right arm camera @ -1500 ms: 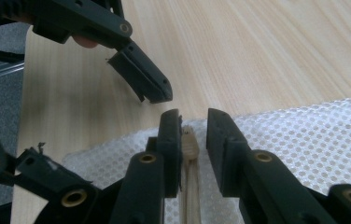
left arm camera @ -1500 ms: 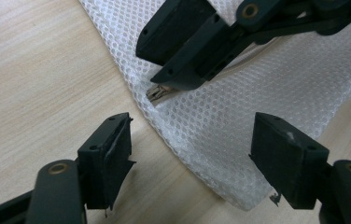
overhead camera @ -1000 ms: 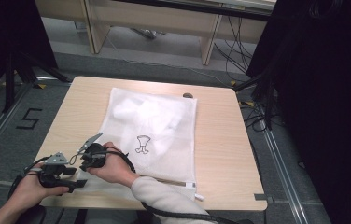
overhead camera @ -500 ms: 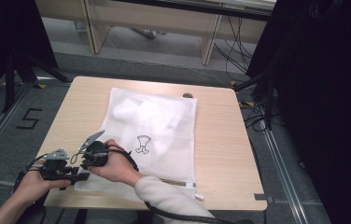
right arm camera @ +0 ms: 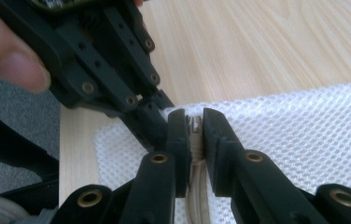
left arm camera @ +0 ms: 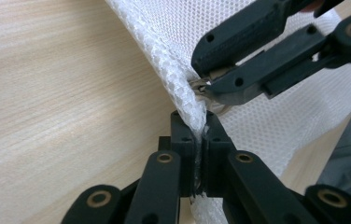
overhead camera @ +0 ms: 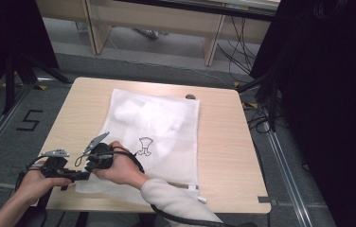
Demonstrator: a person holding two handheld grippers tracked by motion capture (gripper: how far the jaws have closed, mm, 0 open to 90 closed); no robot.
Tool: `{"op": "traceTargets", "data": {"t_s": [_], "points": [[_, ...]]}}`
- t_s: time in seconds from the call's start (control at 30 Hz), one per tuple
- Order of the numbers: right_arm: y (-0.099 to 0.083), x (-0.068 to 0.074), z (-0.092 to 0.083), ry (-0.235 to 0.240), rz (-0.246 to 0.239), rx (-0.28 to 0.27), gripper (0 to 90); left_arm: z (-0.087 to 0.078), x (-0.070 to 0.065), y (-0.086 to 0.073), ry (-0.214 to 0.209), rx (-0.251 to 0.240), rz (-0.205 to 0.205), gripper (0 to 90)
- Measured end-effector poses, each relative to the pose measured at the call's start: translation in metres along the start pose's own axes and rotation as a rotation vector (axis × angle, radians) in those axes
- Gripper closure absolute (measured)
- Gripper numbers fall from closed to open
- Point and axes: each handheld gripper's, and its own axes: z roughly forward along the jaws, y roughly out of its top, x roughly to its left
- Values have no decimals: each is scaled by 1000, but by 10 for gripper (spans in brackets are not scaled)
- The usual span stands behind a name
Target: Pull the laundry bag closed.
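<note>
Fingers of left gripper (left arm camera: 200,154) just closed, pinching edge of white mesh bag (overhead camera: 162,127); right gripper (right arm camera: 196,140) fingers clamped on zipper pull (left arm camera: 200,87). Bag flat on wooden surface (overhead camera: 223,142), corner lower left of high view.

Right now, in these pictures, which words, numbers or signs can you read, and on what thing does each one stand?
"5": a black number marked on the grey floor, left of the table.
A small black drawing, no letters: printed on the white mesh bag; its shape is too small to tell.
No other text can be read.
</note>
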Motion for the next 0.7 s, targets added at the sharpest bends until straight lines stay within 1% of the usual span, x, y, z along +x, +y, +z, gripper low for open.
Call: {"op": "traceTargets", "data": {"t_s": [0.03,0.07,0.13,0.17,0.23,0.27,0.3,0.33,0.37,0.47,0.5,0.57,0.6,0.63,0.7], "points": [[-1,0,0,-5,0,6,824,0,0,0,-4,-3,-3,858],[-2,0,-1,2,-6,11,824,-1,0,0,-13,-6,-9,859],[-5,1,-2,-1,6,24,825,-1,-1,0,-18,-5,-16,860],[-6,1,-3,8,9,23,825,-1,-1,0,-17,-4,-18,861],[-8,1,-4,-5,9,48,825,-1,-1,0,-16,-7,-21,861],[-9,2,-4,4,13,46,826,-2,-2,0,-10,-11,-24,861],[-9,1,-4,1,7,54,826,-2,-2,0,-6,-12,-28,861],[-10,0,-4,2,6,57,826,-2,-2,0,-11,-16,-33,861],[-12,0,-4,0,9,62,826,-2,-1,0,-16,-11,-24,861],[-12,1,-4,4,20,59,826,-2,-3,0,-6,-12,-12,861],[-12,0,-4,-4,10,59,826,-2,-3,0,-4,-13,-8,861],[-13,1,-4,-9,4,67,826,-3,-3,1,5,-17,1,861],[-13,1,-4,-9,4,67,826,-3,-3,1,5,-17,1,861],[-14,2,-3,8,11,62,826,-3,-3,0,7,-15,0,861],[-15,2,-3,5,17,63,826,-3,-4,0,15,-15,2,861]]}}
